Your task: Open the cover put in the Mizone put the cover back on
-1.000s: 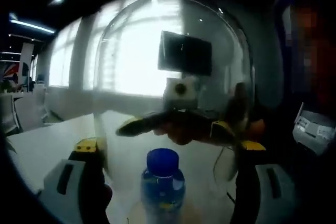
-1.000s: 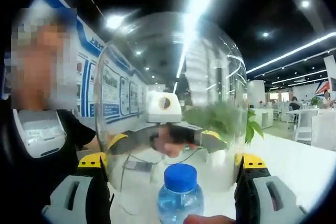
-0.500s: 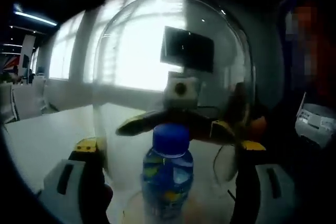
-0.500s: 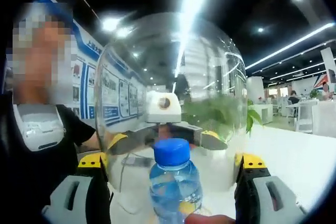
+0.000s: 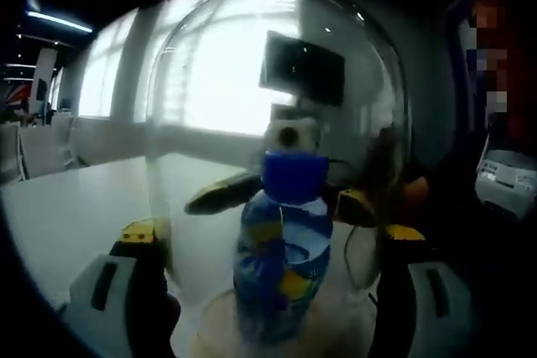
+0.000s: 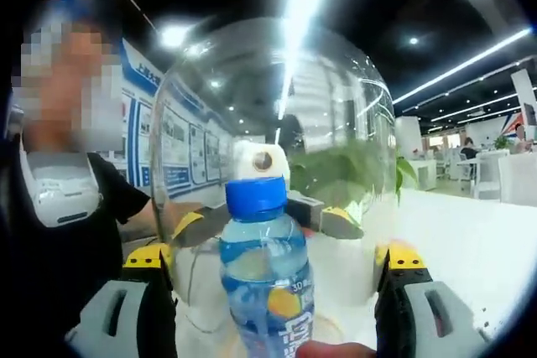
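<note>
A clear glass dome cover [image 5: 210, 81] is held between my two grippers from opposite sides. My left gripper [image 5: 270, 232] is shut on the dome's walls, and so is my right gripper [image 6: 275, 255] on the dome [image 6: 336, 106]. Inside the dome stands the Mizone bottle [image 5: 281, 266], upright, with a blue cap and a blue and yellow label. It rests on a round wooden base [image 5: 210, 337]. Through the glass, the right gripper [image 5: 284, 202] shows in the left gripper view behind the bottle. The left gripper [image 6: 264, 222] shows likewise in the right gripper view behind the bottle [image 6: 264, 282].
A white table [image 5: 75, 215] spreads under the dome. A person in a black shirt [image 6: 75, 232] stands close at the left of the right gripper view, and a fingertip [image 6: 336, 348] pokes in at its bottom edge. Green leaves [image 6: 403, 178] lie beyond the dome.
Both grippers have lowered the dome over the bottle. The bottle now reaches well up inside the glass, where earlier little more than its cap and shoulders showed at the bottom.
</note>
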{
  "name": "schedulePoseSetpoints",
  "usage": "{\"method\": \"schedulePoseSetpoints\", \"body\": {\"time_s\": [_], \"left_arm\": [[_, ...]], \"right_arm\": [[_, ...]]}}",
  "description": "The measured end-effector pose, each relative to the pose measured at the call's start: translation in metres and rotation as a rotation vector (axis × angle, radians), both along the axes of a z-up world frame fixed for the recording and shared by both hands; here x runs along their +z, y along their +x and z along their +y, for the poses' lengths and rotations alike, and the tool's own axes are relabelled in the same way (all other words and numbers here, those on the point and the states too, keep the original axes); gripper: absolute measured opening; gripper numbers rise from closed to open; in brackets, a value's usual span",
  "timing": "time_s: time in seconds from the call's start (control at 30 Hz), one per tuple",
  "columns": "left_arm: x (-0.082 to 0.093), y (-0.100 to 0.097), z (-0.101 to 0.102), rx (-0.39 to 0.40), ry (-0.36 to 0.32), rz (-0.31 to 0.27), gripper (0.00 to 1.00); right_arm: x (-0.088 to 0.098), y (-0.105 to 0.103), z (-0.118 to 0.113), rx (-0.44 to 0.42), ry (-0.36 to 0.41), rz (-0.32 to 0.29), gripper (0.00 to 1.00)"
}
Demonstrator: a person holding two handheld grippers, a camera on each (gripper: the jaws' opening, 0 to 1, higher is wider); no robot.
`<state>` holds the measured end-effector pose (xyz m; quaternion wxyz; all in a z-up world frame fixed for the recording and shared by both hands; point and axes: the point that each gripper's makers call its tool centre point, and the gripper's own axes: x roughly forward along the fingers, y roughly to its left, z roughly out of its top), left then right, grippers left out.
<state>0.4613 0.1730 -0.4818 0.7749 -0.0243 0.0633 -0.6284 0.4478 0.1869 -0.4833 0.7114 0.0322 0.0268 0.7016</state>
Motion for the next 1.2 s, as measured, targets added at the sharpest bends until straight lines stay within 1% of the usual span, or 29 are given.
{"method": "schedulePoseSetpoints", "body": {"time_s": [0.13, 0.23, 0.37, 0.5, 0.53, 0.63, 0.7, 0.9, 1.03, 1.13, 1.2], "left_arm": [[-0.005, 0.000, -0.001, -0.003, 0.000, -0.005, 0.87], [-0.009, 0.001, 0.000, -0.004, 0.013, -0.014, 0.87], [-0.016, 0.001, 0.002, -0.002, 0.028, -0.004, 0.87], [-0.029, 0.000, 0.003, -0.005, 0.052, -0.012, 0.87], [-0.030, 0.001, 0.003, -0.005, 0.055, -0.012, 0.87], [-0.031, 0.000, 0.004, -0.005, 0.037, -0.005, 0.87], [-0.034, 0.001, 0.005, -0.007, 0.045, 0.004, 0.87], [-0.036, -0.003, 0.005, -0.007, 0.055, -0.018, 0.87], [-0.039, -0.009, 0.004, -0.003, 0.067, -0.054, 0.87], [-0.038, -0.010, 0.006, 0.012, 0.054, -0.062, 0.87], [-0.038, -0.010, 0.007, 0.021, 0.047, -0.062, 0.86]], "right_arm": [[-0.006, 0.000, 0.000, -0.001, -0.010, -0.009, 0.91], [-0.011, 0.000, 0.001, -0.001, -0.012, -0.018, 0.91], [-0.017, 0.000, 0.003, 0.004, -0.022, -0.011, 0.91], [-0.027, -0.001, 0.005, 0.004, -0.053, -0.026, 0.91], [-0.028, -0.001, 0.005, 0.004, -0.058, -0.028, 0.91], [-0.030, -0.002, 0.005, 0.004, -0.068, -0.020, 0.91], [-0.034, -0.002, 0.006, 0.003, -0.077, -0.013, 0.91], [-0.034, -0.004, 0.005, -0.001, -0.048, -0.037, 0.91], [-0.036, -0.009, 0.004, 0.000, -0.045, -0.073, 0.91], [-0.035, -0.008, 0.003, -0.001, -0.041, -0.075, 0.91], [-0.034, -0.008, 0.002, -0.011, -0.013, -0.075, 0.91]]}}
